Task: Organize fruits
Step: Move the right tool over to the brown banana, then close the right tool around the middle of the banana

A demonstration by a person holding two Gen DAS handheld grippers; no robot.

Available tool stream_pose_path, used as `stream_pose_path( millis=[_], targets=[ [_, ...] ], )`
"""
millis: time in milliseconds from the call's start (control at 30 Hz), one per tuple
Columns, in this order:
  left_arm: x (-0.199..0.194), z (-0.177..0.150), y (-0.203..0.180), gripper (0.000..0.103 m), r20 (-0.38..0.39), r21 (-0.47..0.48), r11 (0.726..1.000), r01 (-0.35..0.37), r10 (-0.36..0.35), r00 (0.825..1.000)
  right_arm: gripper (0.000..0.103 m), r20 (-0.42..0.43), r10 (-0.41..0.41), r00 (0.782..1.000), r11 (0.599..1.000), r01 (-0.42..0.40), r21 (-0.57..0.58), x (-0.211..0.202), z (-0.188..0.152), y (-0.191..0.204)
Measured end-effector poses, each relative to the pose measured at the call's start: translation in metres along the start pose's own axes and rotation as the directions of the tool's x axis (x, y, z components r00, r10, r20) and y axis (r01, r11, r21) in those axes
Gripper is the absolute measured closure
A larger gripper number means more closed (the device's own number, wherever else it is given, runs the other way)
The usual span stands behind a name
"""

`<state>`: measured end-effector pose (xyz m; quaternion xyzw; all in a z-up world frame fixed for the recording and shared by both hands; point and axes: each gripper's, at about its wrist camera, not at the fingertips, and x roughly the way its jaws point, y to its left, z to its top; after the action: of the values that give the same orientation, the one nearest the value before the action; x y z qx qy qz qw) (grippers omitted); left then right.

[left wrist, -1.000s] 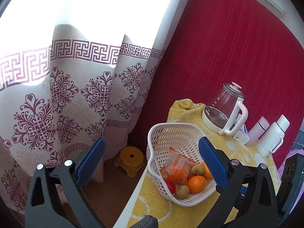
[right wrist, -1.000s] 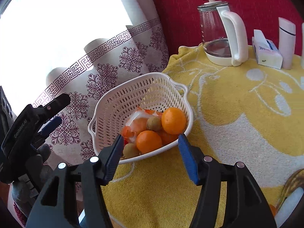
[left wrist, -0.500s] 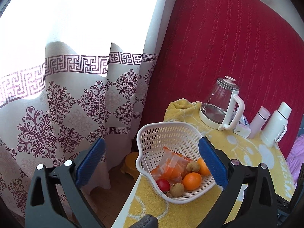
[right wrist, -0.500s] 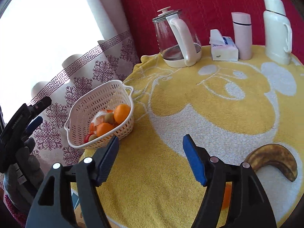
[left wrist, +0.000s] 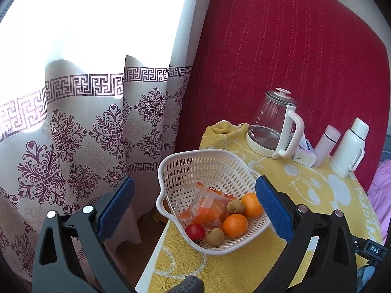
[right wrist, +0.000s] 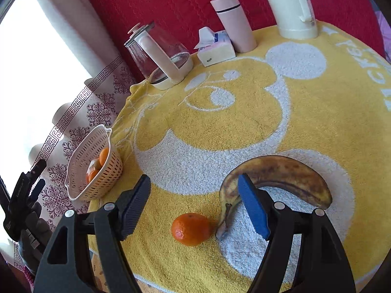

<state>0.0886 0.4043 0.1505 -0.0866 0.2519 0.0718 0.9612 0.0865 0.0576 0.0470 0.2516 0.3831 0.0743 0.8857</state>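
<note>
Since half second ago, our right gripper [right wrist: 193,204] swung from basket [right wrist: 94,171] toward table's near edge; now loose orange [right wrist: 191,229] lies between its wide-open jaws, banana [right wrist: 281,173] just beside. Our left gripper [left wrist: 195,207], jaws spread, empty, faces basket at table's left edge. Inside: two oranges [left wrist: 235,225], tomato [left wrist: 195,231], kiwis [left wrist: 214,236] probably, plastic bag [left wrist: 207,207].

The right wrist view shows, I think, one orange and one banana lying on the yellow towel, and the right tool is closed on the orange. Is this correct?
Not entirely. In the right wrist view the right tool is open and holds nothing; the orange lies free on the yellow towel between its fingers. The banana does lie on the towel beside the orange.
</note>
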Motion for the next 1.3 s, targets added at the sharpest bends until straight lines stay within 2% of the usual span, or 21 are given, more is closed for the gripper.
stream_pose_path(
  millis=[533,733,867,1067,1300],
  targets=[
    [0.002,-0.006,-0.012,0.003,-0.028,0.03,0.999,0.022,-0.021,0.999,0.029,-0.065,-0.049,0.997,0.987,0.058,0.148,-0.01,-0.009,-0.058],
    [0.004,-0.008,-0.015,0.003,-0.04,0.042,0.999,0.028,-0.026,0.999,0.029,-0.052,-0.096,0.994,0.987,0.102,0.124,0.0,0.006,-0.061],
    [0.006,-0.01,-0.018,0.003,-0.047,0.048,0.998,0.031,-0.028,0.999,0.025,-0.048,-0.122,0.991,0.987,0.127,0.104,0.012,0.022,-0.059],
    [0.007,-0.012,-0.022,0.003,-0.053,0.059,0.998,0.037,-0.034,0.998,0.022,-0.077,-0.163,0.984,0.986,0.165,0.027,0.038,0.028,-0.045],
    [0.009,-0.015,-0.027,0.003,-0.066,0.073,0.996,0.047,-0.042,0.997,0.021,-0.034,-0.339,0.94,0.923,0.325,-0.205,0.055,0.018,-0.018]
  ],
)
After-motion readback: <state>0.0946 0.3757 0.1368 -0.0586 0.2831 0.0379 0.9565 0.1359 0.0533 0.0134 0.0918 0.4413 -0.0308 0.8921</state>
